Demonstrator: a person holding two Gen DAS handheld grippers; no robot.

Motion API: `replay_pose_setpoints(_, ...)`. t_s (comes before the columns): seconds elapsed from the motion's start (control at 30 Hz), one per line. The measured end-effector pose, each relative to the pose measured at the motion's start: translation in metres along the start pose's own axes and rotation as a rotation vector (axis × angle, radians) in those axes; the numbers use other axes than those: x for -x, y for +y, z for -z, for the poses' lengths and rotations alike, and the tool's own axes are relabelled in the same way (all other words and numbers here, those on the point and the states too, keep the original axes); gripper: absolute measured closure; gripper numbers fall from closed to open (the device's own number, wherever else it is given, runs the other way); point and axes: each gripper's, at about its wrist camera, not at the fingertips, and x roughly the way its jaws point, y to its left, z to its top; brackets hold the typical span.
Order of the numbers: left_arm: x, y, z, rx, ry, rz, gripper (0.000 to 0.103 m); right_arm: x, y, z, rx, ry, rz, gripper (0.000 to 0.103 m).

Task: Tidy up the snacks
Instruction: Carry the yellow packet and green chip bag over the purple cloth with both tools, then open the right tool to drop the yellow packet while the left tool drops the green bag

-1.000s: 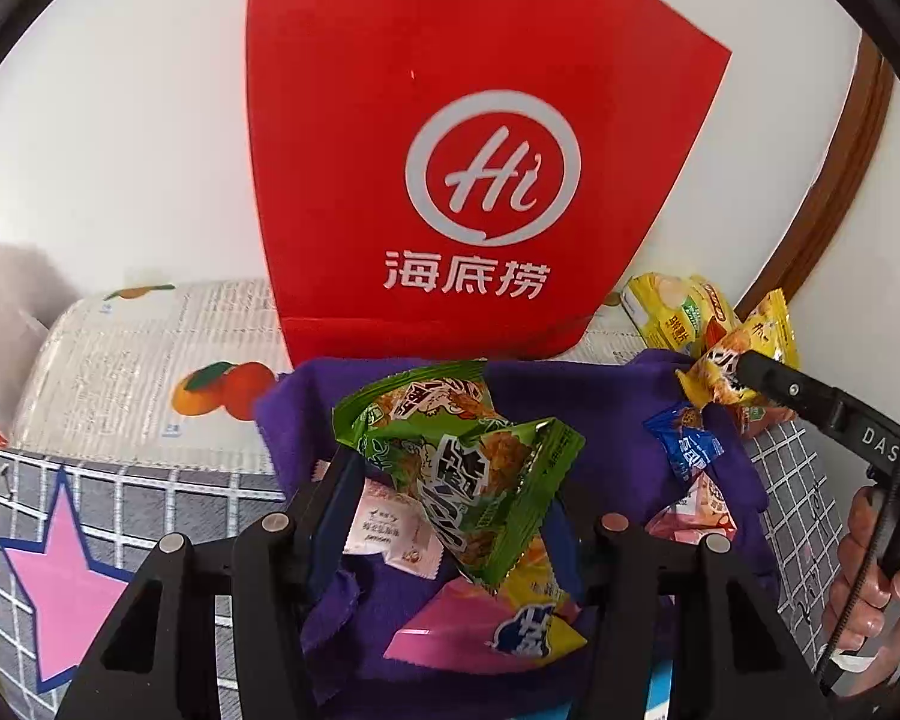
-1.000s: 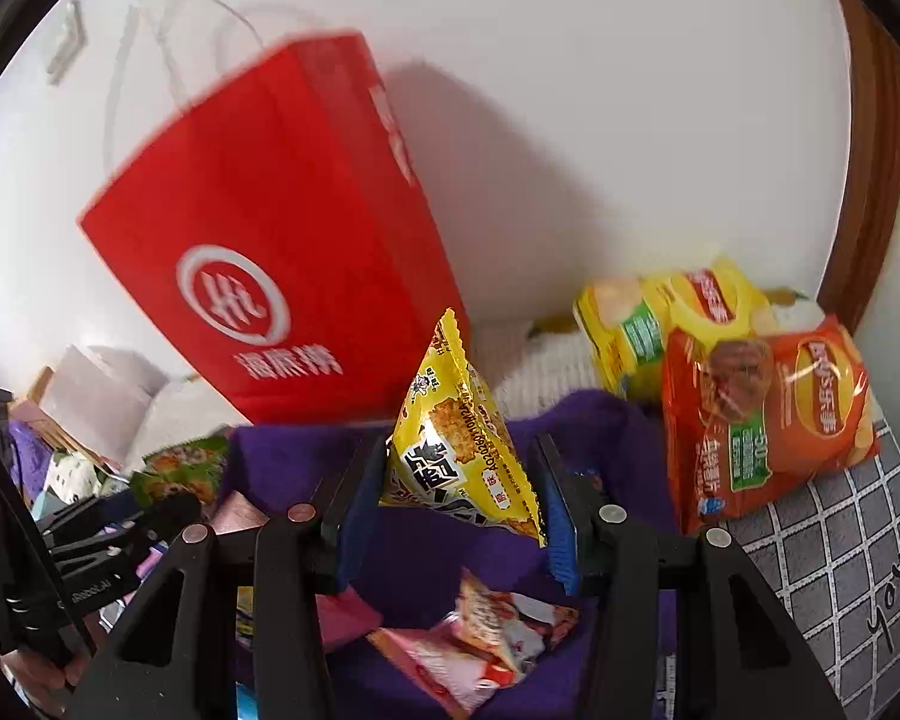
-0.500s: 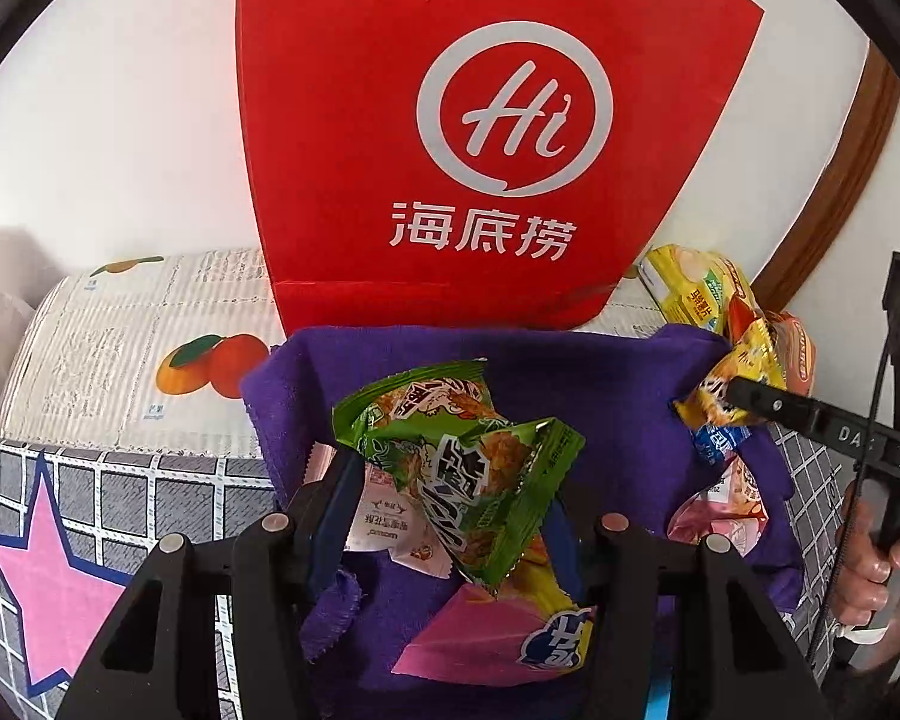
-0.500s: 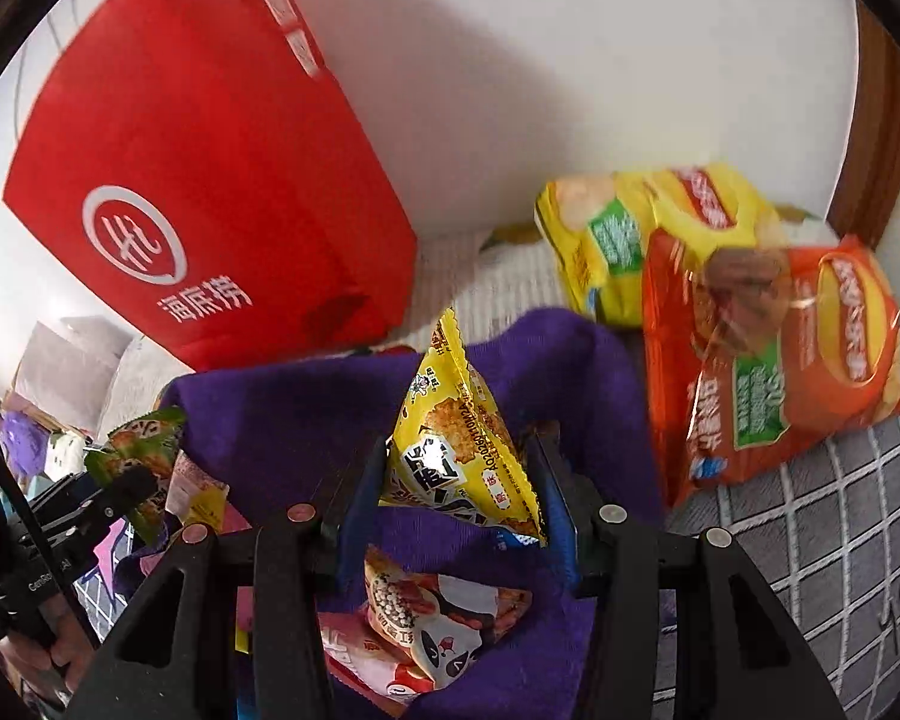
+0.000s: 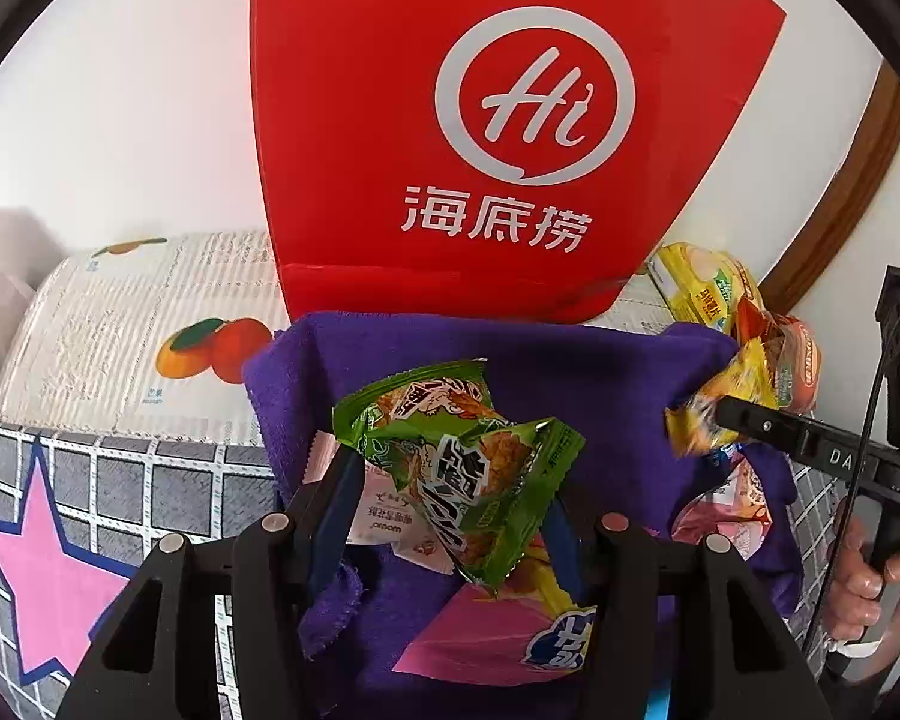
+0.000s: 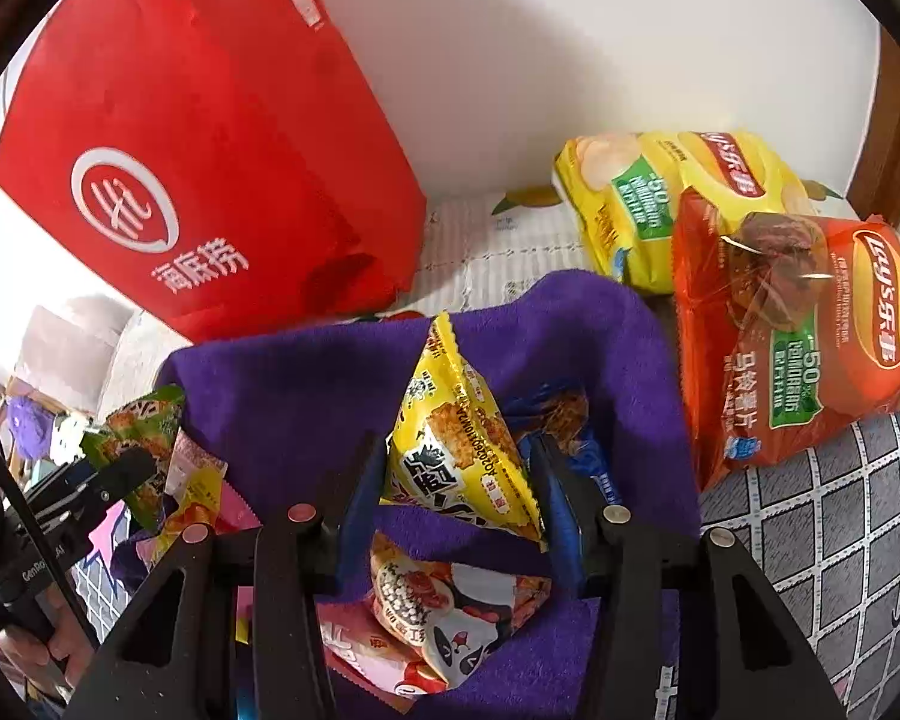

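One grid-print tablecloth w/ white wall behind.

Bright, even daylight fills both views. The red paper bag throws a soft grey shadow on the white wall behind it, upper middle of the right wrist view. Fisheye bending curves every edge, with black corners. The far left looks washed out and hazy; the centre stays sharp.

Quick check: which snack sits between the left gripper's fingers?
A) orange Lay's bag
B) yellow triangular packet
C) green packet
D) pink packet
C: the left wrist view shows the green packet between the left gripper fingers, above the purple cloth.
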Motion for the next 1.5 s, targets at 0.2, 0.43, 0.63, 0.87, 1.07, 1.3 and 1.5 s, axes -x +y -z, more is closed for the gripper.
replay_pose_setpoints(0.2, -0.003, 0.001, 0.001, 0.006, 0.010, -0.004, 0.050, 0.008, 0.011, 0.000, 0.028, -0.017, -0.026, 0.046)
replay_pose_setpoints(0.43, 0.001, -0.002, 0.000, 0.003, 0.003, 0.002, 0.049, 0.028, 0.015, -0.001, 0.049, -0.076, -0.026, 0.046)
replay_pose_setpoints(0.63, 0.003, -0.003, 0.000, 0.003, -0.006, 0.013, 0.048, 0.043, 0.018, -0.001, 0.053, -0.116, -0.046, 0.046)
replay_pose_setpoints(0.87, 0.010, -0.003, -0.002, 0.010, -0.030, 0.020, 0.038, 0.050, 0.028, 0.001, 0.084, -0.126, -0.027, 0.046)
replay_pose_setpoints(1.07, 0.017, -0.005, -0.002, 0.009, -0.047, 0.026, 0.037, 0.059, 0.037, 0.003, 0.111, -0.150, 0.005, 0.046)
replay_pose_setpoints(1.3, 0.031, -0.014, 0.000, -0.008, -0.081, 0.057, 0.037, 0.074, 0.042, 0.000, 0.094, -0.212, 0.128, 0.046)
replay_pose_setpoints(1.5, 0.052, -0.024, 0.002, -0.041, -0.131, 0.066, 0.037, 0.089, 0.047, 0.018, 0.070, -0.166, 0.037, 0.046)
